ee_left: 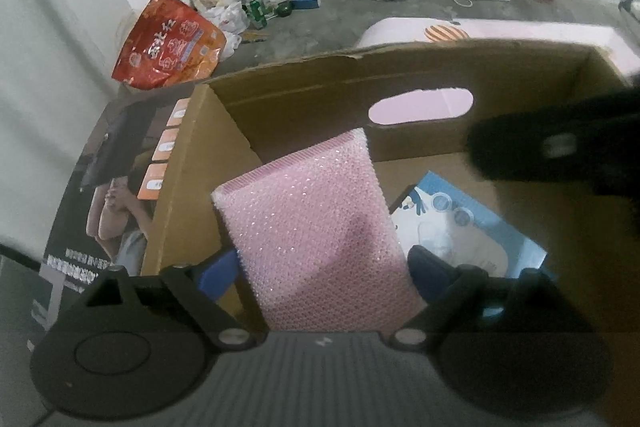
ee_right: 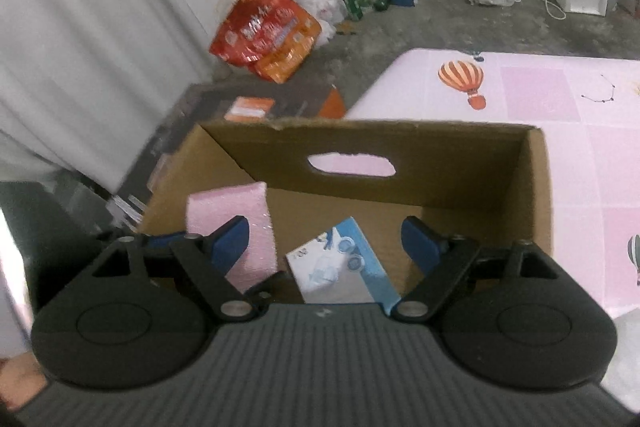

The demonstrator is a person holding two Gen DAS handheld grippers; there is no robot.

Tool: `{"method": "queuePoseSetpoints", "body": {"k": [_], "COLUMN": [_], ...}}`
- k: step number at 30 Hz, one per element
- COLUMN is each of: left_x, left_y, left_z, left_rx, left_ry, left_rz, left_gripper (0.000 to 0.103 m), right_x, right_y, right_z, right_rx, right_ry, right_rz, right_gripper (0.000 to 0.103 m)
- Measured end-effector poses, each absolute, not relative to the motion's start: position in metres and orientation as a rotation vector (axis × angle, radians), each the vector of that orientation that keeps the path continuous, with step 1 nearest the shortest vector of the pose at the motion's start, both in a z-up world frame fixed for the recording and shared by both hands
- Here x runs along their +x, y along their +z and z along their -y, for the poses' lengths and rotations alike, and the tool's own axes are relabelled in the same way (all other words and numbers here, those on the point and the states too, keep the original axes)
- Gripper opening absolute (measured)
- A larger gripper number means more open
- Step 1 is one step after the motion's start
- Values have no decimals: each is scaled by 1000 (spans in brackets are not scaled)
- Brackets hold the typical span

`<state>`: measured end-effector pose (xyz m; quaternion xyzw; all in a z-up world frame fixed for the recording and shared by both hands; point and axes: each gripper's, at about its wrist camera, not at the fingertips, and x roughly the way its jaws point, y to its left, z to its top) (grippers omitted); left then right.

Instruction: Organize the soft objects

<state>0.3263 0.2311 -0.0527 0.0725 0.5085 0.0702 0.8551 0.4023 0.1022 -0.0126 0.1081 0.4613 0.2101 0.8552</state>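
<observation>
Two claws hang over the cardboard box (ee_right: 536, 187), both angled down into it. Left claw (ee_left: 326, 267) is spread wide w/ the pink bubble-wrap pouch (ee_left: 320, 227) between its blue pads, pads clear of it, so prob. a drop-off. Pouch leans on the box wall at approx 9 o'clock, soft, shiny, dimpled all over. Right claw (ee_right: 326, 241) is wide open too, nothing in it. A blue-and-white packet (ee_right: 340, 267) lies flat on the box floor, just beside the pouch at 3 o'clock.
</observation>
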Motion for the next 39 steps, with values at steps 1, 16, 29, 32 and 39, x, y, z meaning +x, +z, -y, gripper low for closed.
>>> {"method": "queuePoseSetpoints", "body": {"k": [1, 16, 29, 32, 39], "left_x": [327, 293, 316, 329, 345], "left_y": [-52, -9, -56, -72, -79], "left_z": [-233, -236, -191, -187, -184], "left_rx": [145, -69, -216, -198, -154], "left_ry": [152, 96, 35, 67, 80], "left_rz": [-1075, -1026, -1224, -1241, -1161], "left_gripper": [97, 82, 77, 77, 83], "right_x": [400, 314, 243, 235, 230], "right_y": [-8, 75, 78, 76, 66], "right_z": [-97, 5, 90, 100, 112], "right_rx": [241, 383, 467, 468, 474], "right_ry": [448, 543, 501, 492, 457], "right_rz": [-962, -770, -717, -711, -725], "right_gripper": [84, 84, 84, 84, 84]}}
